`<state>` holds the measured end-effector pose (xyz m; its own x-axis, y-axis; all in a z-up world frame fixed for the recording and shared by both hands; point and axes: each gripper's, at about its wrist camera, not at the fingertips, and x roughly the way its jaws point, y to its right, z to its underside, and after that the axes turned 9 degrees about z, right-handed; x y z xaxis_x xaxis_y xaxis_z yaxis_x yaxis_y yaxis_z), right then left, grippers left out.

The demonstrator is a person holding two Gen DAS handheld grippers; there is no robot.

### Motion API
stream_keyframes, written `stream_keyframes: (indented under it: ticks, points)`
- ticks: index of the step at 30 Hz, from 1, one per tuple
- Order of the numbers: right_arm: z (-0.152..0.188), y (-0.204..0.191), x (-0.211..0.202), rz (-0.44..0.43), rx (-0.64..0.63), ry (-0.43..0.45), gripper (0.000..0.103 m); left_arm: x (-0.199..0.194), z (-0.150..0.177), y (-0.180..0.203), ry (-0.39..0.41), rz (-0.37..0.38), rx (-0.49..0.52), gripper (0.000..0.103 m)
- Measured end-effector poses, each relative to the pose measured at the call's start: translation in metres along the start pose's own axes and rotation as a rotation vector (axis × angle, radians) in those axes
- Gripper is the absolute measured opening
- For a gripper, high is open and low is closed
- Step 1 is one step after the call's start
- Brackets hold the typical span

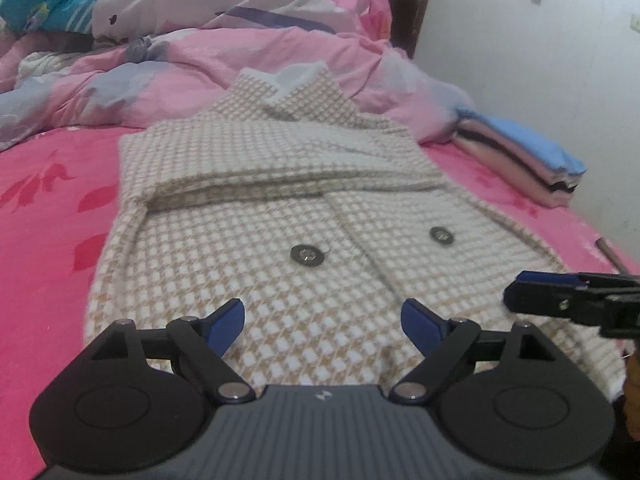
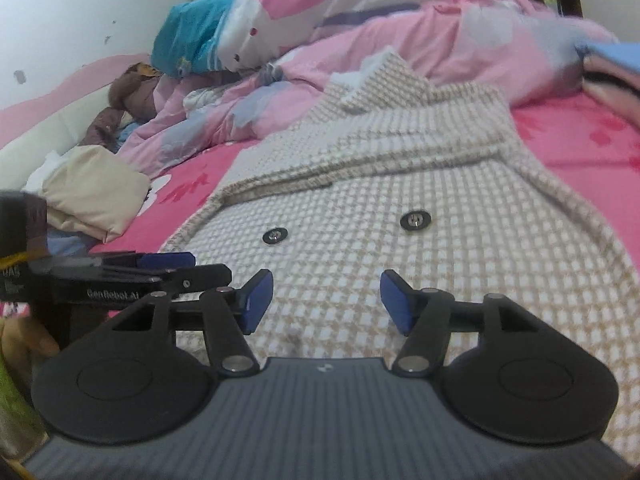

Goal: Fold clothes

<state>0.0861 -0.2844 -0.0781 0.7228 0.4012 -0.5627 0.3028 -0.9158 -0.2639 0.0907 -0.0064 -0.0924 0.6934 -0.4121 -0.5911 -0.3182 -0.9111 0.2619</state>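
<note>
Now two hand-held grippers, left (image 1: 322, 326) and right (image 2: 326, 300), wide apart, empty; one jacket (image 1: 280, 208), two buttons.

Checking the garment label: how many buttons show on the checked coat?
2, both metal, on the checked coat front below the folded sleeves: one button near the centre, the other on the overlapping flap to its right. More may be hidden under the sleeves.

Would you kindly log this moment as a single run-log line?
stage: mid-fold | checked jacket: flat on bed, sleeves folded across | left gripper: open, over hem | right gripper: open, over hem | folded stack: beside jacket
</note>
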Motion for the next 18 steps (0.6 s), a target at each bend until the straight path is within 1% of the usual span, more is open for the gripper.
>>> stream_keyframes:
  ticks: [2,6,7,9,11,16,18]
  points:
    - [0.003,0.003,-0.001,-0.008,0.025,0.001,0.064,0.004,0.003,0.002,-0.009,-0.022,0.002,0.088]
    - [0.007,0.005,-0.012,0.005,0.055,0.01,0.072,0.009,0.012,0.001,-0.022,-0.051,-0.034,0.091]
    - [0.007,0.004,-0.014,0.013,0.051,0.015,0.076,0.01,0.014,0.0,-0.023,-0.059,-0.044,0.091]
    - [0.008,0.001,-0.019,0.029,0.035,0.026,0.081,0.012,0.015,0.002,-0.015,-0.079,-0.042,0.092]
    - [0.01,-0.003,-0.022,0.044,0.021,0.032,0.082,0.012,0.016,0.004,-0.014,-0.091,-0.036,0.095]
    - [0.014,-0.009,-0.018,0.098,-0.009,0.02,0.09,0.016,0.019,0.01,-0.027,-0.106,-0.028,0.103]
    - [0.015,-0.011,-0.014,0.126,-0.026,0.008,0.092,0.017,0.019,0.012,-0.03,-0.112,-0.032,0.103]
